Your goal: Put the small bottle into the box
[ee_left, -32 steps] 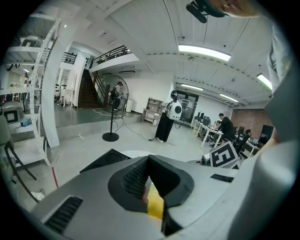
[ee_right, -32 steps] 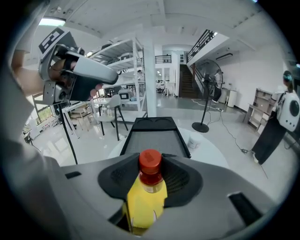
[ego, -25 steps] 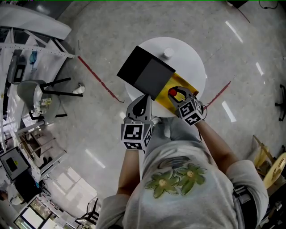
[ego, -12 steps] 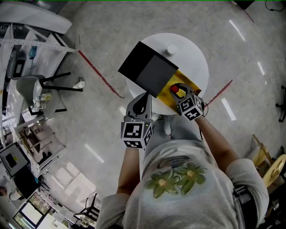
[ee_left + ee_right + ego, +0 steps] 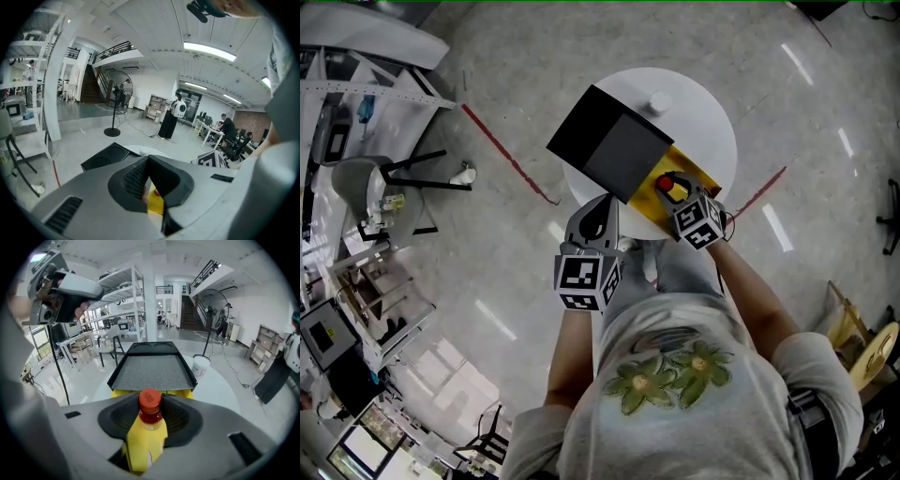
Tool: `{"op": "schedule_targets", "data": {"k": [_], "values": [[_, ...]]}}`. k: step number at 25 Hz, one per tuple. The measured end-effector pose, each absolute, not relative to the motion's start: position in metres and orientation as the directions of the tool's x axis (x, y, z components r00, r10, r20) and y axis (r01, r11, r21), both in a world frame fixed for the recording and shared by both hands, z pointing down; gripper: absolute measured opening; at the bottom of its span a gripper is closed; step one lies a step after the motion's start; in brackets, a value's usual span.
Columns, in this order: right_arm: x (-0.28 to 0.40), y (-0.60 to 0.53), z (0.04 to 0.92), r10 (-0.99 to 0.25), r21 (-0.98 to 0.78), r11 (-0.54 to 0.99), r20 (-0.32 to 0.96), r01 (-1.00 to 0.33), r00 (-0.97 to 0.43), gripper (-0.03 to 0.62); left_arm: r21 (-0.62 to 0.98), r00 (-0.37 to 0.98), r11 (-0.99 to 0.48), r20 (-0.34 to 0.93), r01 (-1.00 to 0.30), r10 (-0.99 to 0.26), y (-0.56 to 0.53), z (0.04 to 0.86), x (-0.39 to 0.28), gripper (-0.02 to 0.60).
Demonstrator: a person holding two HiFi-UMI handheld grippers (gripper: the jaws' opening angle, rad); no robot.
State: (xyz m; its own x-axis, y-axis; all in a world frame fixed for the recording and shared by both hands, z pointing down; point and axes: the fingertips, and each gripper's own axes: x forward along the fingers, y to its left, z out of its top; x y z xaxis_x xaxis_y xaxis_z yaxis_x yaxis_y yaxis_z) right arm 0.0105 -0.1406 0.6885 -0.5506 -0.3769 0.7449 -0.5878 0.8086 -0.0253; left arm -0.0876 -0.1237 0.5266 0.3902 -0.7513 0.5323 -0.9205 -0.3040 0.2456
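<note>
My right gripper (image 5: 151, 417) clamps the small bottle (image 5: 144, 439) just before the box (image 5: 152, 371); my left gripper (image 5: 148, 164), near the box, has its jaws together, empty.

Head view looks steeply down; both gripper views share the box (image 5: 614, 145).

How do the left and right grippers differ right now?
Right gripper is shut on the yellow bottle; left gripper holds nothing. Right gripper's jaws stand apart by the bottle's width; left gripper's jaws meet at the tips. Both carry a marker cube.
</note>
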Motion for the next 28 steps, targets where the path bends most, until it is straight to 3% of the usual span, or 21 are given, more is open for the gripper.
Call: {"op": "schedule_targets", "data": {"k": [12,15,16,22,28], "values": [[0.02,-0.132,0.69,-0.366,-0.028,0.789,0.78,-0.614,-0.507,0.161,0.252,0.408,-0.321,0.521,-0.913,-0.749,-0.122,0.518,-0.086,0.0],[0.016,-0.129,0.691,-0.347,-0.06,0.792,0.774,-0.607,-0.53,0.252,0.25,0.414,-0.33,0.518,-0.91,-0.749,-0.12,0.517,-0.086,0.0],[0.015,-0.129,0.69,-0.347,-0.063,0.792,0.772,-0.608,-0.533,0.255,0.249,0.416,-0.334,0.516,-0.909,-0.749,-0.12,0.516,-0.085,0.0],[0.015,-0.13,0.659,-0.418,-0.031,0.772,0.728,-0.635,-0.544,0.253,0.245,0.435,-0.36,0.489,-0.9,-0.756,-0.117,0.506,-0.082,0.0],[0.016,-0.136,0.584,-0.545,-0.037,0.712,0.601,-0.702,-0.585,0.208,0.242,0.459,-0.39,0.442,-0.888,-0.77,-0.116,0.484,-0.08,0.0]]}}
